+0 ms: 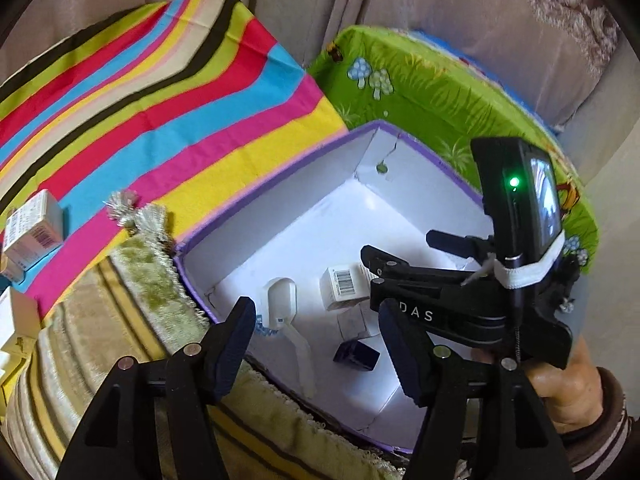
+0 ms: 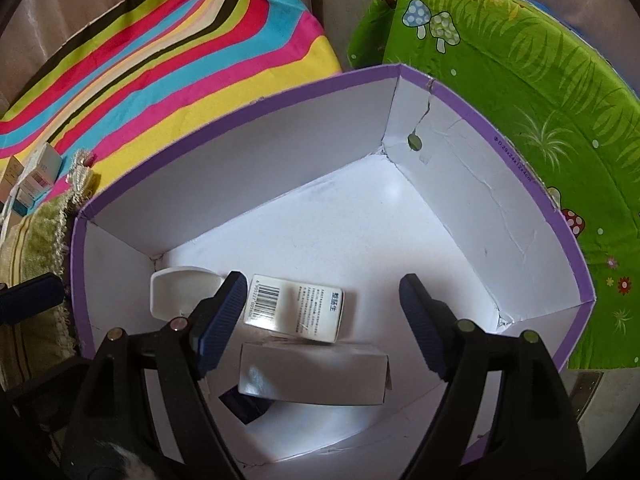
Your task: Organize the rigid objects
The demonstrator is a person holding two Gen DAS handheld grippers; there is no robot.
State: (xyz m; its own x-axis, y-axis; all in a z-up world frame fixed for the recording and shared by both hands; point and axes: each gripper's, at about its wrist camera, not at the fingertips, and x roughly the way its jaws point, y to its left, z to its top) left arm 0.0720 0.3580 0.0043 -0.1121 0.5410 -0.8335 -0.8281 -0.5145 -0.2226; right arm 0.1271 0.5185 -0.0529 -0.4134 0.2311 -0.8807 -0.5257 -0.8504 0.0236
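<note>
A purple-rimmed white cardboard box (image 2: 440, 88) holds a white carton with a barcode (image 2: 296, 308), a plain white carton (image 2: 312, 376), a dark blue little box (image 2: 244, 406) and a white plastic scoop (image 2: 180, 290). My right gripper (image 2: 322, 320) is open and empty, hovering over the cartons inside the box. It also shows in the left wrist view (image 1: 400, 260). My left gripper (image 1: 316, 348) is open and empty above the box's near rim (image 1: 256, 196). The barcode carton (image 1: 344, 286), scoop (image 1: 282, 304) and blue box (image 1: 358, 354) show there too.
The box sits between a striped cloth surface (image 1: 140, 92) and a green mushroom-print surface (image 1: 440, 84). Several small cartons (image 1: 32, 232) lie on the striped cloth at the left. A fringed green-brown cover (image 1: 120, 320) lies in front. Curtains hang behind.
</note>
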